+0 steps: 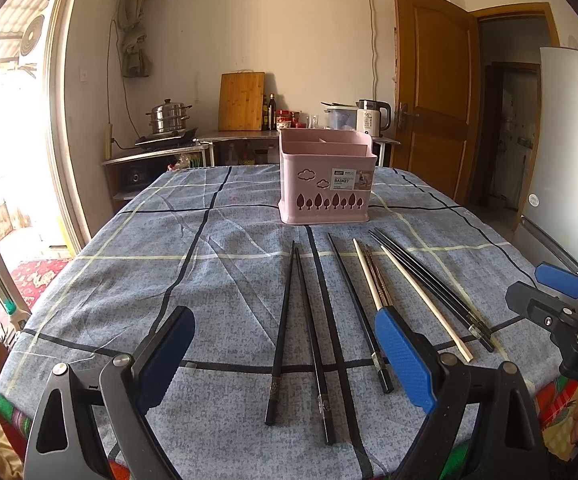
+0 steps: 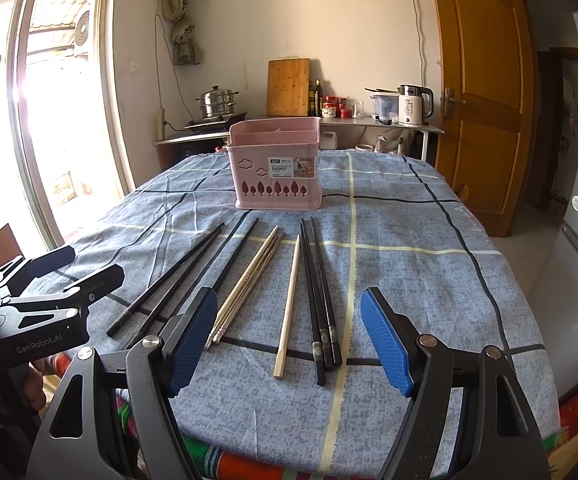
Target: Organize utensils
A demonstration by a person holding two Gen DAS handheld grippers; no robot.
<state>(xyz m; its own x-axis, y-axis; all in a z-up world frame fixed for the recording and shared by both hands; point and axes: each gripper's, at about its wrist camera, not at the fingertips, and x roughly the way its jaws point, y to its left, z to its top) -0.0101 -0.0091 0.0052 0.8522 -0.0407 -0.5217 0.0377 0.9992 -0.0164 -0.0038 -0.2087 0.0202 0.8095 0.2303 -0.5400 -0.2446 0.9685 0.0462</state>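
A pink utensil basket [image 1: 326, 178] with dividers stands upright on the far middle of the table; it also shows in the right wrist view [image 2: 276, 166]. Several chopsticks lie in front of it: black ones [image 1: 303, 332] [image 2: 319, 300], pale wooden ones [image 1: 425, 300] [image 2: 289, 308] and a metal-looking pair [image 2: 247, 280]. My left gripper [image 1: 285, 364] is open and empty, above the near black chopsticks. My right gripper [image 2: 287, 344] is open and empty, above the near ends of the wooden and black chopsticks. Each gripper shows at the edge of the other's view.
The table carries a blue checked cloth [image 1: 169, 272] and its near edge lies just under both grippers. Behind it stand a counter with a steamer pot [image 1: 169, 117], a cutting board [image 1: 241, 101] and a kettle [image 1: 373, 117]. A wooden door [image 2: 485, 92] and a fridge [image 1: 569, 152] are at the right.
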